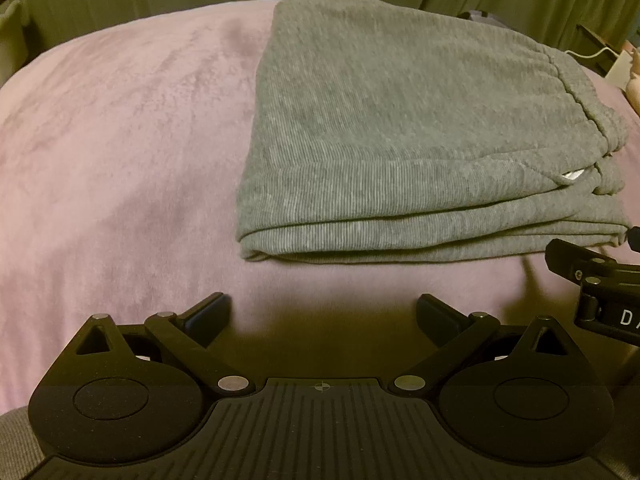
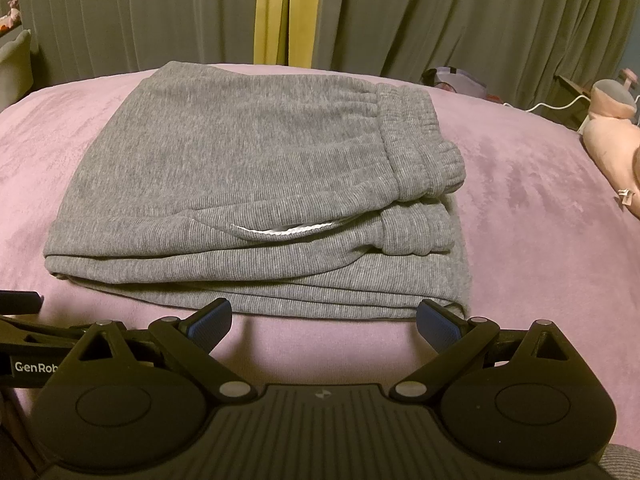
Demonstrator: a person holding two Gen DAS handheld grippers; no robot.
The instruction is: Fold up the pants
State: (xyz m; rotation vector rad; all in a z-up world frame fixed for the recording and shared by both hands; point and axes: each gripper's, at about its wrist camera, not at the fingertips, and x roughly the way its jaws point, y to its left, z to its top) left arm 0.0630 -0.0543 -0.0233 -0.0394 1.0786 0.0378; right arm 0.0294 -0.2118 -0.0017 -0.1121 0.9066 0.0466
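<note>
The pants are grey ribbed knit cloth, matt, with a glossy white pocket lining. The bed wears a plush pink blanket. The right gripper is matt black plastic with ridged blue pads and shiny metal pins.

The pink plush toy is cut off by the right wrist view's edge.

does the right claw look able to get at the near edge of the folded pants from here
Probably yes: the right claw is open, and the pants lie just ahead on the pink blanket with nothing between.
</note>
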